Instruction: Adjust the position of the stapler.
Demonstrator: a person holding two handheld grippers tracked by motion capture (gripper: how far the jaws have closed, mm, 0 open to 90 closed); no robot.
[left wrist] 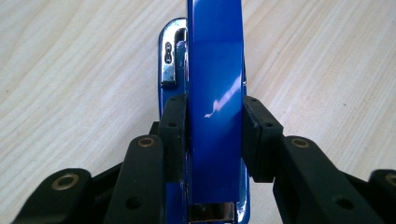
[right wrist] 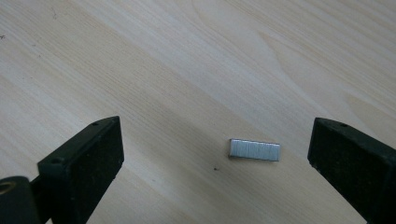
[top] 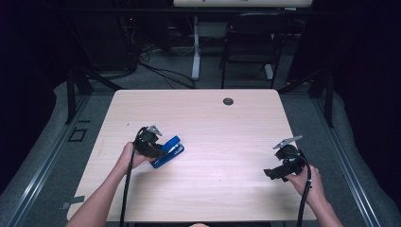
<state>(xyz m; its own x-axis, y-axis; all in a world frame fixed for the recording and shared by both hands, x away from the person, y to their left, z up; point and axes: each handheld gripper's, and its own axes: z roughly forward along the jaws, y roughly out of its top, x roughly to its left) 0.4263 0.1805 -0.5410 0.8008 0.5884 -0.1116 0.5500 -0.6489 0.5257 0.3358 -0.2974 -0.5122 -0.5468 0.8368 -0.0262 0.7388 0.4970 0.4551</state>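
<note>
Pale wooden table point(top: 213, 123), left tool point(left wrist: 212, 116) clamped on blue stapler point(left wrist: 215, 70), right tool point(right wrist: 215, 149) open around staple strip point(right wrist: 254, 150).

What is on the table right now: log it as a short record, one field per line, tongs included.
surface: light wooden table
left tongs: shut on the glossy blue stapler with chrome metal parts, pads pressing both its sides
stapler position: lying on the table, left of centre
right tongs: open, jaws wide apart, nothing gripped
loose item: small silver strip of staples, flat on the table between the right jaws, touching neither
table detail: round dark cable hole near the far edge
</note>
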